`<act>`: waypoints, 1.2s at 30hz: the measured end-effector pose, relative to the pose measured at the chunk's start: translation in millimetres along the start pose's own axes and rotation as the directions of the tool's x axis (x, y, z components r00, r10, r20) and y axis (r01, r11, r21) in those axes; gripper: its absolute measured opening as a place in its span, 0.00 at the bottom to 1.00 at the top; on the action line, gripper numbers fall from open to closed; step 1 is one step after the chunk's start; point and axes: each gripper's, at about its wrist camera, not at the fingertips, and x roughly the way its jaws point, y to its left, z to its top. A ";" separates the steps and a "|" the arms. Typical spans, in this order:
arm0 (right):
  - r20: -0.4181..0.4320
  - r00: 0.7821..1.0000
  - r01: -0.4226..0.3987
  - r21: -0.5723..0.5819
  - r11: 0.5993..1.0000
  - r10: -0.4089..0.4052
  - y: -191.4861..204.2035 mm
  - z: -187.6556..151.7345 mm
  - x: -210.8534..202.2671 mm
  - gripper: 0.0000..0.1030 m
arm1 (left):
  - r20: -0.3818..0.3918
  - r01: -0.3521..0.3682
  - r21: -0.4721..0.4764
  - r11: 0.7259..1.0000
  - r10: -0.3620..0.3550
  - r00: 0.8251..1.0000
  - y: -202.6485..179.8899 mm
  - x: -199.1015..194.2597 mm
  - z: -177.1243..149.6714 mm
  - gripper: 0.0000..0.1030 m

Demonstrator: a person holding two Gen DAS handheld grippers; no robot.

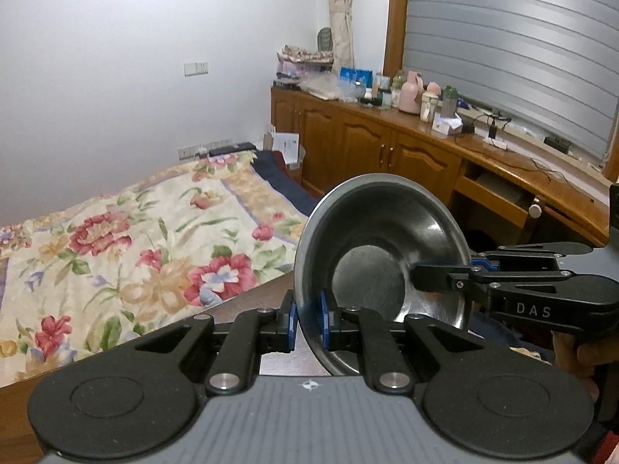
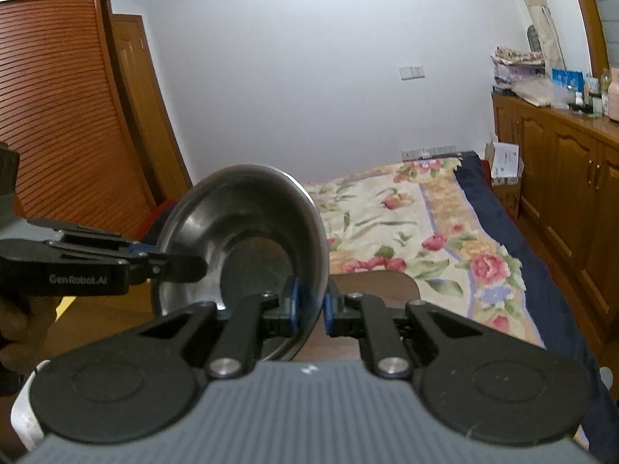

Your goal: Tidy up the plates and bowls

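A stainless steel bowl [image 1: 381,247] is held in the air between both grippers, its dark inside turned toward each camera. My left gripper [image 1: 308,319] is shut on the bowl's near rim, blue pads on either side of the wall. In the same view my right gripper [image 1: 448,270] comes in from the right and is shut on the opposite rim. In the right wrist view the bowl [image 2: 247,239] has its right rim pinched by my right gripper [image 2: 310,307], while my left gripper [image 2: 170,261] clamps the left rim.
A brown table surface [image 1: 271,301] lies below the bowl. A bed with a floral cover [image 1: 154,247] is beyond it. A wooden cabinet [image 1: 387,143] crowded with bottles runs along the right wall, one drawer [image 1: 499,193] pulled out. A wooden wardrobe [image 2: 69,108] stands at left.
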 end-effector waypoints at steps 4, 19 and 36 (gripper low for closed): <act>0.013 1.000 -0.009 -0.011 1.000 0.009 10.5 2.7 -5.4 0.14 | 0.023 -0.009 -0.003 1.000 0.009 1.000 2.1 -18.2 -2.5 0.12; 0.049 0.998 -0.031 -0.076 0.997 0.035 56.1 8.2 -29.5 0.14 | 0.104 -0.039 -0.015 0.999 0.041 0.994 9.6 -86.0 -19.0 0.13; 0.003 0.995 -0.096 -0.124 0.988 0.098 106.8 -26.4 -60.2 0.14 | 0.114 -0.087 -0.047 0.995 0.092 0.989 1.4 -148.3 -88.6 0.13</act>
